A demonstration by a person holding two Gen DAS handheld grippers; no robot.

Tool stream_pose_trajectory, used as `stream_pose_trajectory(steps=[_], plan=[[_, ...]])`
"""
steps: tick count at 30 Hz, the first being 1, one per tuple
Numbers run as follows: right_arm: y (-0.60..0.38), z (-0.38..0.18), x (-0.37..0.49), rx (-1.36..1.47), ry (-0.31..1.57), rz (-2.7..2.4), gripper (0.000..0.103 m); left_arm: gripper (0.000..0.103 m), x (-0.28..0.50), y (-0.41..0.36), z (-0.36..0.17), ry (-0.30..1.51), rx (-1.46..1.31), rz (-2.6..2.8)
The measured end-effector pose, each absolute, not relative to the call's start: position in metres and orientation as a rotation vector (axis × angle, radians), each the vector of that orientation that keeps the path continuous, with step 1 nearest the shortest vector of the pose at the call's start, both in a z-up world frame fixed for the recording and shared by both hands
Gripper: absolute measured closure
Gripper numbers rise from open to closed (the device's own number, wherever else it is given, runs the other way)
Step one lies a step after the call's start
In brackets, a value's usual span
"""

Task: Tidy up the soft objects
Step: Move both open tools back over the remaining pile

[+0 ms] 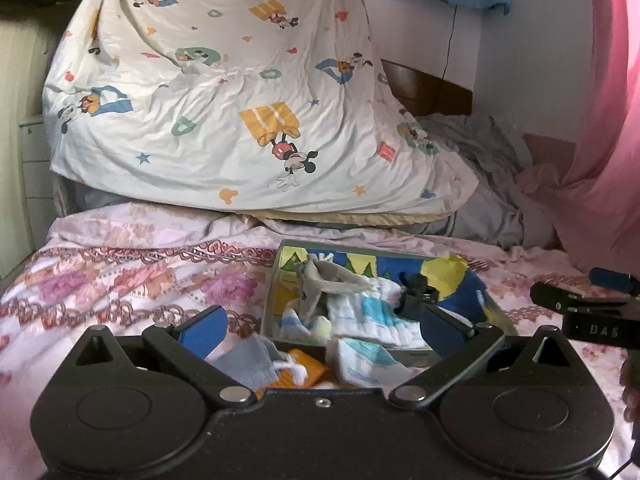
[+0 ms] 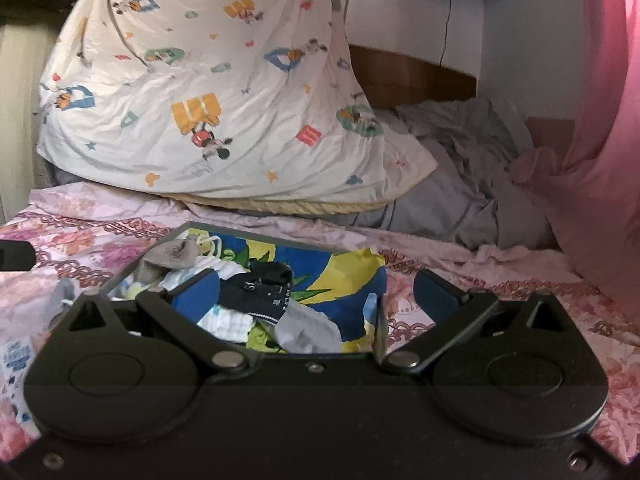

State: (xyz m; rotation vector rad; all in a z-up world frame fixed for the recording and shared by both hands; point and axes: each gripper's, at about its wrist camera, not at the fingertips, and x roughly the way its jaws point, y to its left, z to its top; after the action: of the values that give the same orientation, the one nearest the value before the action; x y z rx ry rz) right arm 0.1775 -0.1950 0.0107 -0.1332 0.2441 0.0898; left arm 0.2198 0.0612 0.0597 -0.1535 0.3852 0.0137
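Two handheld grippers hover low over a bed [image 1: 120,280] covered in a pink floral sheet. Between them sits an open storage box [image 2: 352,276] with a bright blue, yellow and green printed lining, holding a loose jumble of small soft items.

The left gripper [image 1: 320,328] has its jaws spread wide and holds nothing. Between its blue pads lie a grey sock [image 1: 248,360], an orange cloth [image 1: 308,368] and a white-and-blue striped cloth [image 1: 368,360], all on the sheet at the box's near edge. Inside the box, another grey sock [image 1: 324,280] lies draped over more striped white cloth.

The right gripper [image 2: 316,292] also has its jaws wide open and empty. It sits above the box's near right corner, its left pad over the contents and its right pad over the sheet outside. Below it are a dark patterned sock [image 2: 264,284] and a pale grey sock [image 2: 308,332] (both inside the box).

Behind the box, a cartoon-print white quilt [image 1: 224,100] is piled high, with crumpled grey bedding [image 2: 460,168] to its right and a pink curtain [image 2: 608,160] at the far right.
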Motion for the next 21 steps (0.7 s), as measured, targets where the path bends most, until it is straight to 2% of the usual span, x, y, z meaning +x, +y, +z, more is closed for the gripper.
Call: stream_pose_trajectory(steps=[10,21], plan=[[-0.183,-0.011,0.091,-0.202,0.169,0.141,0.001,0.001,0.167,0.041,0.029,0.409,-0.187,0.02],[-0.168,-0.037,0.053,-0.263,0.204,0.313,0.001,0.001,0.129,0.048,-0.002,0.506,-0.224,0.056]])
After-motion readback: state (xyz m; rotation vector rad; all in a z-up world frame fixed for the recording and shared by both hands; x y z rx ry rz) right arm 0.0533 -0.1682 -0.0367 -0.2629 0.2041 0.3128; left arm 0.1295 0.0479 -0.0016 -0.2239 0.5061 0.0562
